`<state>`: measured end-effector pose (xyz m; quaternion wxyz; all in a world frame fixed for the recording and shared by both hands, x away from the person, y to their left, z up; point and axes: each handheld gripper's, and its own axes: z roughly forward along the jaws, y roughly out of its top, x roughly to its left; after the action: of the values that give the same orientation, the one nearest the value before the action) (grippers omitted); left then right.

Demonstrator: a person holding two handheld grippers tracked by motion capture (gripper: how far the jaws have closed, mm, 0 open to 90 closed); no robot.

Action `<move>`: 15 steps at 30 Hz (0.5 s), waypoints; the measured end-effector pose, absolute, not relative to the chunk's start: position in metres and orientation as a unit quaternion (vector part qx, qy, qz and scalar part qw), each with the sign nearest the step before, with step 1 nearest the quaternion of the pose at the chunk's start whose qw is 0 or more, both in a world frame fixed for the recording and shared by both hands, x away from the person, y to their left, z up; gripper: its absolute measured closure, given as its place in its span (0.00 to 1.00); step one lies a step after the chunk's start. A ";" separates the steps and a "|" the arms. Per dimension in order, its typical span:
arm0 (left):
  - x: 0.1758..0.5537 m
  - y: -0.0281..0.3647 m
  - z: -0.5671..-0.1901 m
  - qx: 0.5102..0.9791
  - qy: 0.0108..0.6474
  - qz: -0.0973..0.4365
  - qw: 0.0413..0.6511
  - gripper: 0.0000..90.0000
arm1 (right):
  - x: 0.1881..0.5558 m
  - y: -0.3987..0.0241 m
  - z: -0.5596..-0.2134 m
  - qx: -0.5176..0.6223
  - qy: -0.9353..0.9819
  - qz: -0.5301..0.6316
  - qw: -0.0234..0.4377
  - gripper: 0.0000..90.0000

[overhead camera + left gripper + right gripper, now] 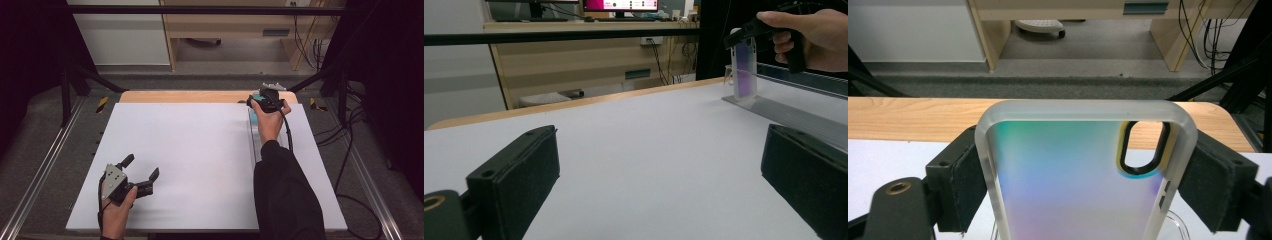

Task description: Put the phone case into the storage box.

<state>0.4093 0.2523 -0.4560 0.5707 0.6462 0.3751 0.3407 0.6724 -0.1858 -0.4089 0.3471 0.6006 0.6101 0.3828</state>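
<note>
The white table [200,165] carries a clear stand [784,112] along its right side. At the stand's far end, near the wooden edge [908,117], the phone case [1078,175] stands upright. My right gripper [1083,175] has both pads on the case's long sides, jaws nearly closed, case clamped between them. My left gripper [142,170] rests low at the table's near left, jaws spread wide, holding nothing.
</note>
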 end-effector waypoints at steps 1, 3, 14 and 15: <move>0.409 0.252 -0.456 0.647 0.375 0.341 0.570 0.02 | 0.673 -0.185 -0.409 0.601 0.610 0.383 0.347 0.18; 0.409 0.252 -0.456 0.647 0.374 0.341 0.570 0.02 | 0.674 -0.184 -0.410 0.601 0.610 0.383 0.346 0.18; 0.409 0.253 -0.456 0.647 0.377 0.341 0.569 0.02 | 0.675 -0.183 -0.410 0.592 0.611 0.398 0.342 0.13; 0.409 0.253 -0.456 0.647 0.377 0.341 0.569 0.02 | 0.675 -0.183 -0.409 0.590 0.612 0.400 0.341 0.11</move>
<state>0.4093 0.2533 -0.4563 0.5689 0.6466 0.3768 0.3411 0.6750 -0.1829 -0.4094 0.3415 0.5899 0.6125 0.4004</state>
